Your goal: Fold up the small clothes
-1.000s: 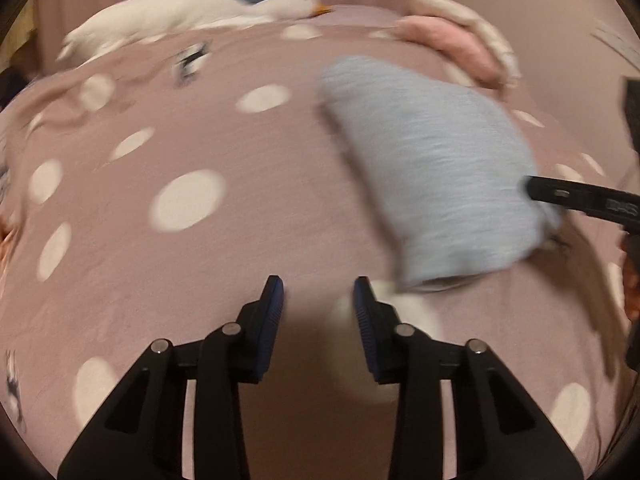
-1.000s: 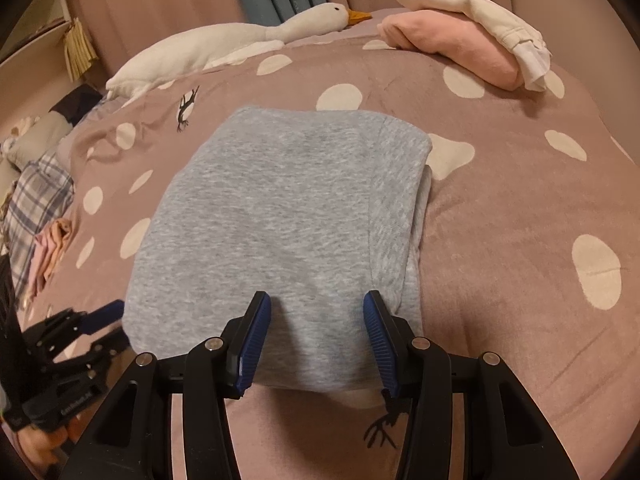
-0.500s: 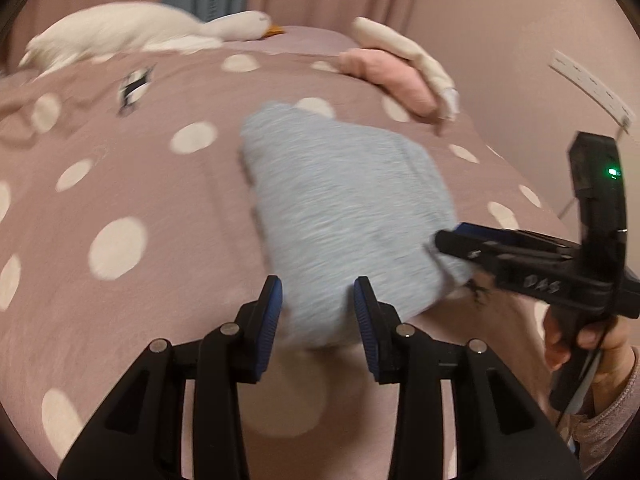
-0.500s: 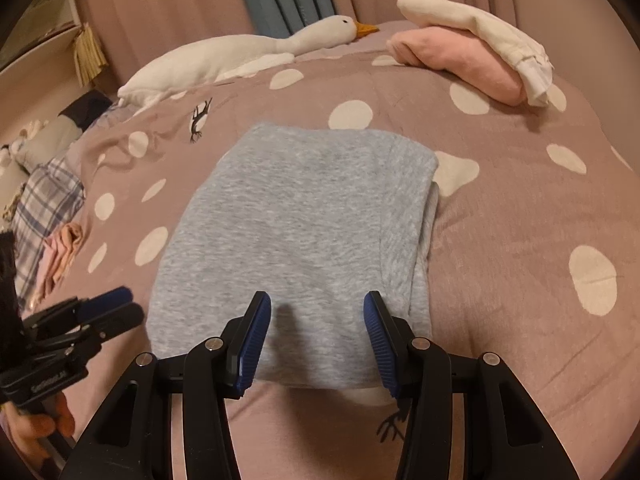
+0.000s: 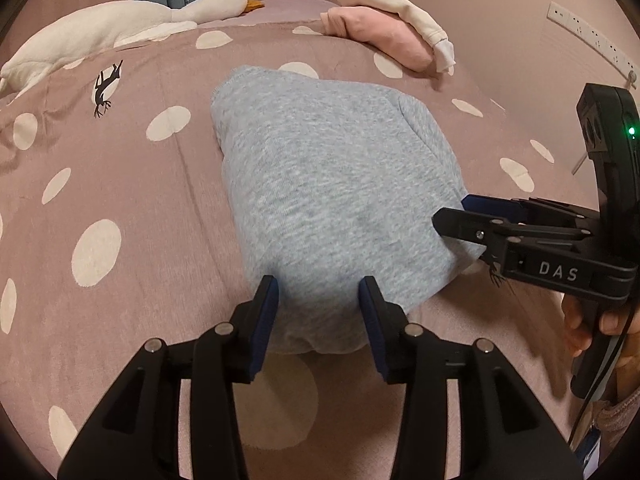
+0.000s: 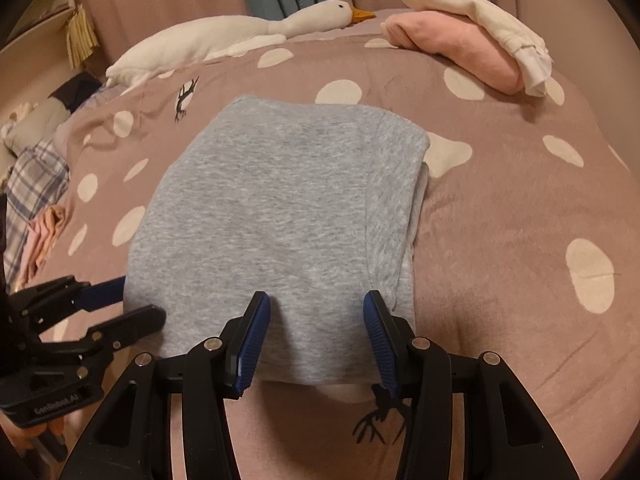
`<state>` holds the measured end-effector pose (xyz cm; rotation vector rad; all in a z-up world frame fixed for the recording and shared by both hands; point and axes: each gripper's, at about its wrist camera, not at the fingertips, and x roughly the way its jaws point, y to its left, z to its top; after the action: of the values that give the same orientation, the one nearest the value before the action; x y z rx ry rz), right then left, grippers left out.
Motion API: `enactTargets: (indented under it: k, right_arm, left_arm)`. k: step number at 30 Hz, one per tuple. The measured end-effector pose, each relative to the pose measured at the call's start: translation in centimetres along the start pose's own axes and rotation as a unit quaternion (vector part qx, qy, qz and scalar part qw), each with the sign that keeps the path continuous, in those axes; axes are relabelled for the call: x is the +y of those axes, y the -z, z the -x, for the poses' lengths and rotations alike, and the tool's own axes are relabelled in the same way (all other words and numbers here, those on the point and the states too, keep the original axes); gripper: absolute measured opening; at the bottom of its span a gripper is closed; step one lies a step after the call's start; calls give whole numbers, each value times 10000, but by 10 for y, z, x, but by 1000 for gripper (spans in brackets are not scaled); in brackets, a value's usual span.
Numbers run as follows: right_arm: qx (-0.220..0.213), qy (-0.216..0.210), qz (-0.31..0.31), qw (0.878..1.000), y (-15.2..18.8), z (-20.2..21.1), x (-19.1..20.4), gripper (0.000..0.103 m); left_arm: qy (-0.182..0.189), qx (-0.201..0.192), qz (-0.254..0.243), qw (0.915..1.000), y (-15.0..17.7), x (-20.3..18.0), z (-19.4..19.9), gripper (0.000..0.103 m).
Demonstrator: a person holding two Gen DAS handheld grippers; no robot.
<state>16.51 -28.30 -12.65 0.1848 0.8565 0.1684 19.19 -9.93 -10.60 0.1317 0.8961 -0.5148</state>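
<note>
So I've got the folded grey garment (image 6: 276,216) lying flat in the middle of the bed (image 6: 500,208), on the dusty-pink spotted cover. Its near edge sits right at both tool tips, and its right edge shows stacked layers, so it's folded over on itself. Plenty of bare cover to the right of it and in front. To the left there's a plaid cloth (image 6: 28,184) and some other stuff piled at the bed's edge. Up at the far end, well apart from the grey piece, there's a goose plush (image 6: 240,36) and a pink folded piece (image 6: 460,48) with a cream one (image 6: 472,8) on top.

My left hand-held gripper (image 5: 318,300) has just been spreading its jaws. They're parted over the garment's near corner, cloth showing between them, but the pads aren't pressing on it as far as I can see. My right hand-held gripper (image 6: 316,316) has its jaws apart too, hanging over the near edge with grey cloth showing in the gap and nothing pinched. Whether the tips actually touch the fabric, I can't tell.
</note>
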Motion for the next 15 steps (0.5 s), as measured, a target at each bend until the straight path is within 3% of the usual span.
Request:
enactTargets:
  k: [4,7,10,15]
  right_arm:
    - [-16,-72,-75,9999,0,2,-2,49]
    - [-101,-127,-104,9998,0,9,-3,49]
    - [-245,-153,-76,9996,0,18,-5,49]
    - [-299,-92,-372,9988,3,23,-23,63]
  left_arm:
    - [24,20,92,10000,1,2,2,44]
    - [-82,-9,253,9996,0,5,5,61]
    - [-6,-44,460,9989,-2,12,9,65]
    - [22,-40,624,9980,-6,17,10,70]
